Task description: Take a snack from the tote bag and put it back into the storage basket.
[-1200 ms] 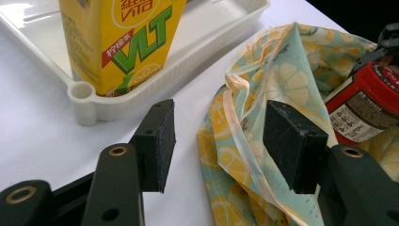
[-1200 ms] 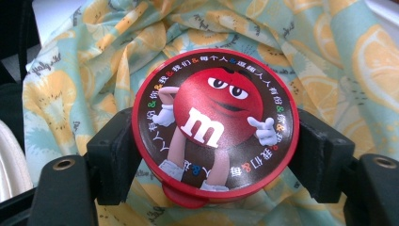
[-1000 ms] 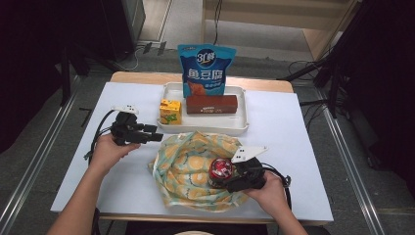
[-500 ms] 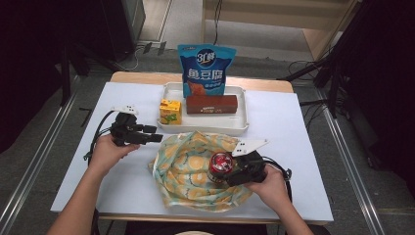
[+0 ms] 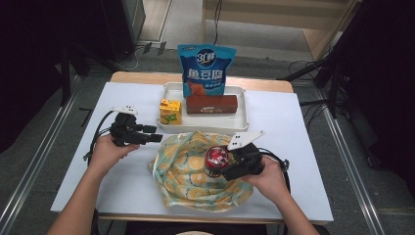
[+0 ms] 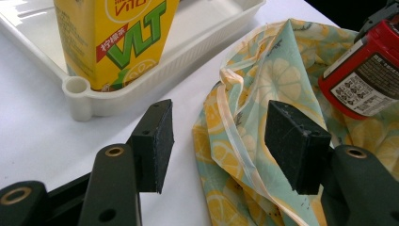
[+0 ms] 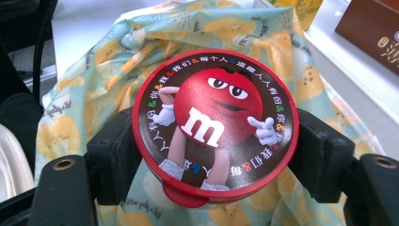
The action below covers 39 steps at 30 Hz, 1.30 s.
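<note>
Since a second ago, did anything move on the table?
Hardly. The right hand-held gripper stays shut on the red candy tub above the lemon-print bag, shifting only slightly. The left hand-held gripper stays open beside the bag's edge. The yellow drink carton, brown box and blue snack pouch kept their places in the white tray.
</note>
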Each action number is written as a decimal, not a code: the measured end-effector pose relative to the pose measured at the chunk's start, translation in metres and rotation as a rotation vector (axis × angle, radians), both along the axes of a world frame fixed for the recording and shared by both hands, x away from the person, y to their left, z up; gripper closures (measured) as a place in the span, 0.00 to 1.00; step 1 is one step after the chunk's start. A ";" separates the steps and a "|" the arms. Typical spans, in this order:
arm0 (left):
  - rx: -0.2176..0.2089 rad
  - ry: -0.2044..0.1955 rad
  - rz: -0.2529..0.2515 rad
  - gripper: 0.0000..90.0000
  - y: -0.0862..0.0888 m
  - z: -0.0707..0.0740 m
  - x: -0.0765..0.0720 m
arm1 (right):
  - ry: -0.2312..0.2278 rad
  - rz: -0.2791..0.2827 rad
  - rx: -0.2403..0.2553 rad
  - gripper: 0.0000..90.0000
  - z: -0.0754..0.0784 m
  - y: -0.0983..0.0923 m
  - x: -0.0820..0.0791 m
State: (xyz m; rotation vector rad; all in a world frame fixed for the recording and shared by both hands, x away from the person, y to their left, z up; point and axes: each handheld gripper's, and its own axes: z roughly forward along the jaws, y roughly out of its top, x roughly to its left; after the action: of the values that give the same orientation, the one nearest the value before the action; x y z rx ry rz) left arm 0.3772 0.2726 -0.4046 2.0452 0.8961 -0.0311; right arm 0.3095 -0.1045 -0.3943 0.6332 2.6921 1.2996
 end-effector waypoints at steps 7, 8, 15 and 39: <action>-0.003 -0.002 0.000 0.48 0.001 0.000 0.000 | 0.002 -0.002 0.006 0.29 0.006 -0.001 0.007; -0.004 -0.002 -0.001 0.48 0.001 0.000 0.000 | -0.001 -0.001 0.006 0.29 0.007 -0.001 0.008; -0.003 -0.001 -0.002 0.48 0.000 0.000 0.000 | -0.006 -0.009 0.010 0.29 0.016 -0.002 0.015; -0.011 -0.009 -0.007 0.48 0.000 0.001 -0.001 | -0.013 -0.044 0.025 0.29 0.045 -0.007 0.036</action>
State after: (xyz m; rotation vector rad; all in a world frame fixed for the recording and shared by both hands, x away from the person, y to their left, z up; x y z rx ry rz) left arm 0.3764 0.2728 -0.4035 2.0371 0.8811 -0.0304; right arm 0.3455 -0.1117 -0.3497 0.6801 2.6406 1.3242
